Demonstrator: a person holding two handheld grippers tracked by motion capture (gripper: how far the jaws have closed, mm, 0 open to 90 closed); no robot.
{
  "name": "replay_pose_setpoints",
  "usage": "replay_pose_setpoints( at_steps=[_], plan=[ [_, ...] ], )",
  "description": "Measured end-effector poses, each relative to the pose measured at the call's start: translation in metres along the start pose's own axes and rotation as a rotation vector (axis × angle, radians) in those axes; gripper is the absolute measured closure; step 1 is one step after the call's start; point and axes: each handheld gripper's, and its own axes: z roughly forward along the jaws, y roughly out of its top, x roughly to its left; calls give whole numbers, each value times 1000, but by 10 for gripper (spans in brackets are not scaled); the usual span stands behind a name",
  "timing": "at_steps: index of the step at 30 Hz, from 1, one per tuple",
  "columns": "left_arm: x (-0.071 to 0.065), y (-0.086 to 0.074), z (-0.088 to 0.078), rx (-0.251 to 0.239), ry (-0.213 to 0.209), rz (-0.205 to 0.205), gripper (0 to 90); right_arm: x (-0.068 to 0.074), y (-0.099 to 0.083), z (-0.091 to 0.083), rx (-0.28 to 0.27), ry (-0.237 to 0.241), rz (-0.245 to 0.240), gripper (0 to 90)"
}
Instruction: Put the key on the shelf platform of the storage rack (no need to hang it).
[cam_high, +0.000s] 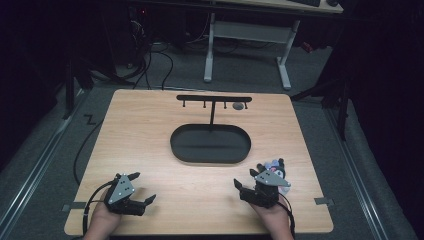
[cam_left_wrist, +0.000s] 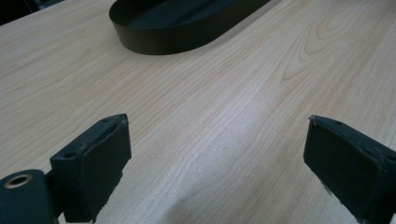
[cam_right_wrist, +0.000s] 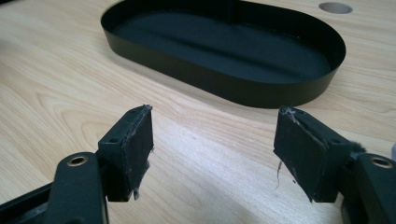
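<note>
The small plush charm (cam_high: 274, 165), dark with pale purple bits, lies on the worktop (cam_high: 145, 130) just beside my right hand-held gripper (cam_high: 245, 179), on its outer side and touching or nearly touching its grey plate; I cannot tell which. It is outside the jaws, not between them. In the right gripper view my right hand-held gripper (cam_right_wrist: 212, 154) stands open, with nothing but bare wood between the pads. My left hand-held gripper (cam_high: 142, 187) is open too, wide and empty, low over the near left part of the worktop; its own view (cam_left_wrist: 215, 158) shows only wood grain between the jaws.

As I judge it, the work has barely begun. The charm is not gripped, the black oval tray (cam_high: 210, 160) looks empty, and I see nothing on the pegs of the T-shaped hook rack (cam_high: 214, 98) that rises from the tray's far side. Grasping, carrying and placing are all left to do.

For room, there is a broad bare strip between both hand-held grippers and the tray's near wall, so I can turn the right one toward the charm freely. The charm sits nearer the worktop's right edge than its middle, so a nudge outward is the thing to avoid. A round hole (cam_high: 239, 106) lies in the worktop under the rack's right end. The tray's thin upright rim (cam_right_wrist: 261, 95) is the only obstacle ahead.
</note>
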Motion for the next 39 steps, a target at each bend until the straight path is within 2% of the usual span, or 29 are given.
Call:
replay_pose_setpoints(
  at_steps=[14, 31, 33, 35, 39],
  plan=[
    [1, 1, 2, 2, -5, 1, 81, 1, -6, 5, 21, -5, -19, 282],
    [2, 0, 1, 4, -1, -1, 81, -5, -7, 2, 19, -8, -7, 283],
    [2, 0, 1, 4, 0, -3, 81, -5, -7, 2, 18, -8, -12, 278],
    [2, -1, 0, 1, 1, -5, 81, -7, -6, 3, 33, 6, 3, 213],
    [2, 0, 0, 0, 5, -12, 82, -8, -6, 3, 66, 26, 17, 193]
  ],
)
